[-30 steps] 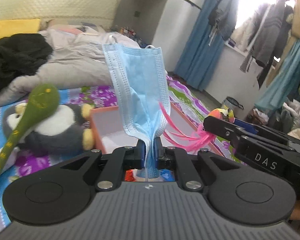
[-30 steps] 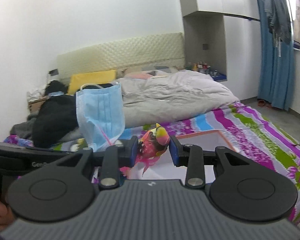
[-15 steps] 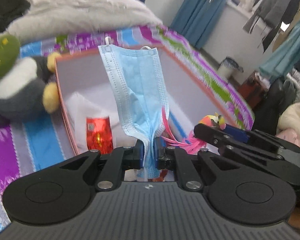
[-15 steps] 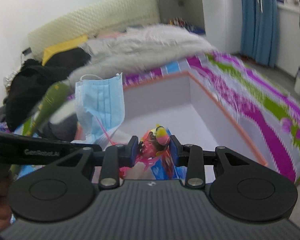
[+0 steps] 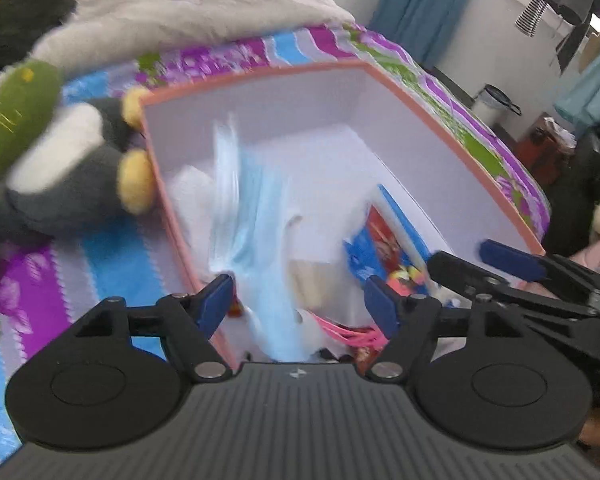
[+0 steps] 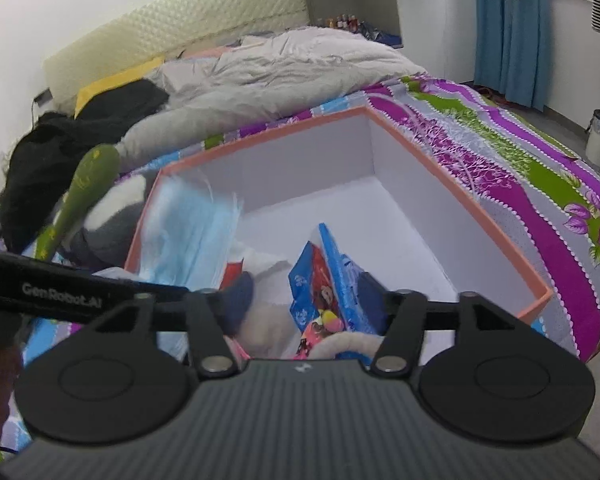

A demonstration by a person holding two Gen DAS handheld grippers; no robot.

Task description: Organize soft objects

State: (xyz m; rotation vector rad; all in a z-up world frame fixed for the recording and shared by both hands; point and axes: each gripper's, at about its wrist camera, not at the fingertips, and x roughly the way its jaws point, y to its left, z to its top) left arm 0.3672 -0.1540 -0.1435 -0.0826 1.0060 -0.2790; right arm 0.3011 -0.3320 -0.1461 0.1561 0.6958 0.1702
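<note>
Step in hand: release of two soft items into the orange-rimmed box (image 6: pixel 452 184) on the bed (image 6: pixel 540 168).

Left gripper (image 5: pixel 300 304): jaws opening, pads clear of the blue face mask (image 5: pixel 252 216). The mask is blurred, apparently dropping between the jaws into the box's near left corner, against the left wall.

Right gripper (image 6: pixel 304 300): jaws opening, nothing pressed. The pink-and-yellow toy (image 6: pixel 324 320) lies below and between the jaws, among blue printed packets (image 6: pixel 340 268) at the near edge of the box.

Outside the box, touching its left wall: penguin plush (image 5: pixel 60 176) with a green snake plush (image 5: pixel 16 116) over it.

Next move, as a judgement: lift both grippers clear without snagging the mask's ear loops or the toy's pink strands, then reach for the plush toys by the left wall.
</note>
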